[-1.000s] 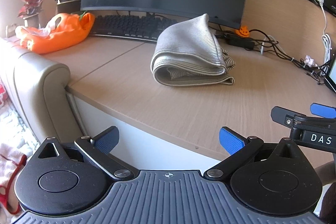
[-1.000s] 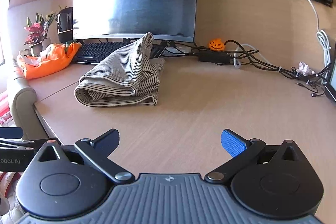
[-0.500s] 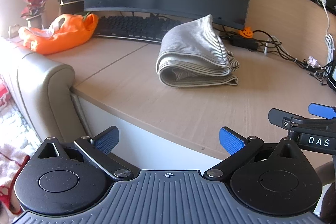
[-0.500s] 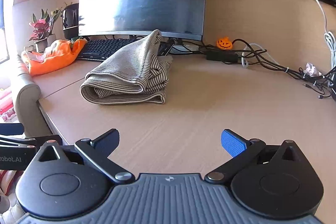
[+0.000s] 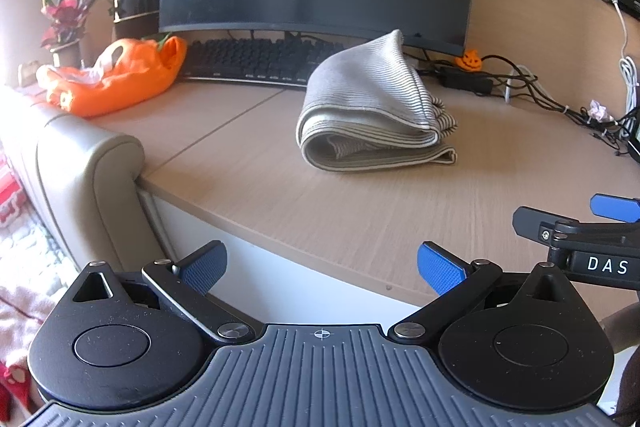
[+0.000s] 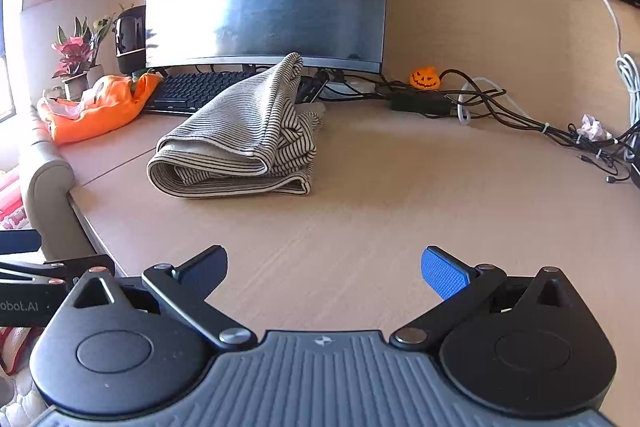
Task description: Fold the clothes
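At the counter's (image 6: 400,187) near edge, the right tool (image 6: 324,273) and the left tool (image 5: 320,267) both gape wide, holding nothing. Ahead, well apart from both, the striped garment (image 6: 236,143) lies folded near the keyboard (image 6: 188,93), one corner peaked. An orange garment (image 5: 116,83) waits crumpled at far left; reaching it likely means approaching low and pinching one edge cleanly.

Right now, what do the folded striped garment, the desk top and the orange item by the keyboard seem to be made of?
Striped garment: soft knit fabric, matte; fine stripes, rounded limp folds. Desk top: light wood-look surface, probably laminate; even printed-looking grain, low sheen, one seam line. Orange item: soft cloth, perhaps fleece; it slumps and wrinkles, though the exact weave is unclear.
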Demonstrator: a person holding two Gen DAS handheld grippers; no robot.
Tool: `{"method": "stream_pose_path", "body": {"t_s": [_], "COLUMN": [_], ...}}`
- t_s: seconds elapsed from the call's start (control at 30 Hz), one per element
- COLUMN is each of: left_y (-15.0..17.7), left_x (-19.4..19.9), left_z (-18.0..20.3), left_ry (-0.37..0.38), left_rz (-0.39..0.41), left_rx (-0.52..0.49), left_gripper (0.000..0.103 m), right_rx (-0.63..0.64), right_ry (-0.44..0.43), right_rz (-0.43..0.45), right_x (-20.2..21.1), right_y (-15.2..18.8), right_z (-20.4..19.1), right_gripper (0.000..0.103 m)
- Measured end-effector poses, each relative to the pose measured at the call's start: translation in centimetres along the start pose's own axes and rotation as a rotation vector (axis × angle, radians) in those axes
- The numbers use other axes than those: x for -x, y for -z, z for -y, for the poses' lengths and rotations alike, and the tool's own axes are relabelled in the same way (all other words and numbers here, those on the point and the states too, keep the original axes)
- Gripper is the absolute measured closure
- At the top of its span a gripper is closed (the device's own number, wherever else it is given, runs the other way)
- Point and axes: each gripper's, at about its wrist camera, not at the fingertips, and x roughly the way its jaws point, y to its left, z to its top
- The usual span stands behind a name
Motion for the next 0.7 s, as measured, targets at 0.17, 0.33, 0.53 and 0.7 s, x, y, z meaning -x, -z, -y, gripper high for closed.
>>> {"method": "stream_pose_path", "body": {"t_s": [0.17, 0.33, 0.53, 0.7], "left_y": [0.0, 0.03, 0.03, -0.07], "left_x": [-0.17, -0.24, -0.36, -0.46], "left_z": [-0.07, -0.01, 0.1, 0.37], "left_ry": [0.002, 0.007, 0.003, 0.008], "left_rz": [-0.008, -0.011, -0.016, -0.017], "left_rx": [0.006, 0.008, 0.01, 0.005], "left_gripper": [0.0, 0.0, 0.0, 0.0], "right_rx": [-0.002, -0.002, -0.004, -0.01], "right_ry": [0.0, -0.003, -0.004, -0.002], "right_rz": [0.0, 0.0, 0.001, 0.004], "right_x": [0.02, 0.04, 0.04, 0.08], "right_y": [0.03, 0.05, 0.04, 0.04], "right_z": [0.11, 0.23, 0.45, 0.81], "right_gripper": [0.0, 0.0, 0.0, 0.0]}}
